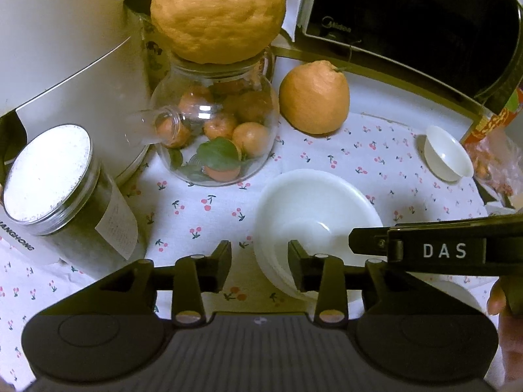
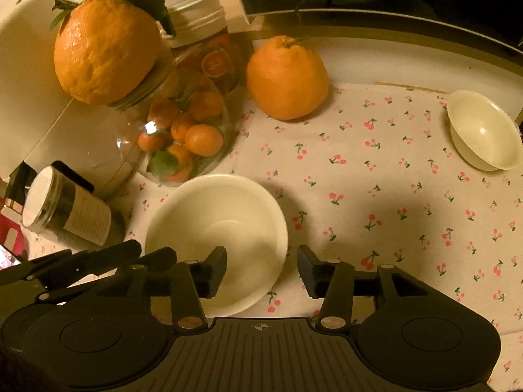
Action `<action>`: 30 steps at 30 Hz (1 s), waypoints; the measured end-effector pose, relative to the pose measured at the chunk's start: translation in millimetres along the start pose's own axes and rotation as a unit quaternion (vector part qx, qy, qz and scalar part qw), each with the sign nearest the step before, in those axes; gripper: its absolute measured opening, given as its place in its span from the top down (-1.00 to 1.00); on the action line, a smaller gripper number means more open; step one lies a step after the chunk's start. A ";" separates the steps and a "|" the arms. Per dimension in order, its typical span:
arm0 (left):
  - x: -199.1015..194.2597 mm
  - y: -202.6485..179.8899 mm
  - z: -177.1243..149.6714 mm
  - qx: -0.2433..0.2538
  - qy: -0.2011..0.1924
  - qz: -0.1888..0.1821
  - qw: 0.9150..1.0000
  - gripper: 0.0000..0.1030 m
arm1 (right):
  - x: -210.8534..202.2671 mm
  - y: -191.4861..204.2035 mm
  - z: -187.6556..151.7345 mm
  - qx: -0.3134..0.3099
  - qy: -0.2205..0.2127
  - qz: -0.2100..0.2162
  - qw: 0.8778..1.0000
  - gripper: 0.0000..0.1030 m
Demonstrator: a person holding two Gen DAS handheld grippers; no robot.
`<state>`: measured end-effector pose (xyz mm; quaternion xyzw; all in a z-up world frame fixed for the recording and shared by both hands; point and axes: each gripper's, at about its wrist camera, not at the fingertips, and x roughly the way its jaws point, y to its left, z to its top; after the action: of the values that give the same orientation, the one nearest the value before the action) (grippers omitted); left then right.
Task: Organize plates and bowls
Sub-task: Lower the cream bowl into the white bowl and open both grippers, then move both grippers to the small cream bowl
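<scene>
A large white bowl (image 1: 313,215) sits on the cherry-print cloth, seemingly nested in another bowl; it also shows in the right wrist view (image 2: 225,228). My left gripper (image 1: 260,261) is open, its jaws astride the bowl's near left rim. My right gripper (image 2: 261,269) is open, its jaws astride the bowl's near right rim. The right gripper's finger shows in the left wrist view (image 1: 425,248) over the bowl's right side. A small white bowl (image 1: 447,153) stands apart at the far right, also in the right wrist view (image 2: 483,130).
A glass teapot (image 1: 212,124) of small oranges carries a big orange (image 1: 219,13). Another orange (image 1: 313,98) sits behind the bowl. A lidded jar (image 1: 59,189) and white appliance (image 1: 65,49) stand left. A microwave (image 1: 408,16) is behind. A snack bag (image 1: 497,137) lies right.
</scene>
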<state>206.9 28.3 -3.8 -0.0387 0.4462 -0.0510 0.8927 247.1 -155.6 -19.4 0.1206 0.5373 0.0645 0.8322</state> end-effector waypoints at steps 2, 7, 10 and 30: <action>0.0 -0.7 0.4 -0.003 0.000 -0.002 1.000 0.22 | -2.2 -3.1 0.8 0.004 -0.002 0.001 1.000 0.04; -1.3 -4.4 1.3 -0.005 -0.002 -0.007 1.000 0.00 | -7.7 -13.8 1.6 0.014 -0.004 -0.001 1.000 0.00; -1.7 -8.2 1.5 -0.002 -0.003 -0.009 1.000 -0.18 | -11.9 -21.4 2.2 0.020 -0.006 -0.002 1.000 -0.01; -2.6 -55.6 18.9 -0.001 -0.011 -0.039 0.999 -0.75 | -44.3 -121.4 2.8 0.119 -0.053 -0.017 0.991 -0.46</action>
<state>217.3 -26.1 16.0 -0.0569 0.4349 -0.0848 0.8947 228.6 -283.3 -12.2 0.2127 0.4986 -0.0202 0.8401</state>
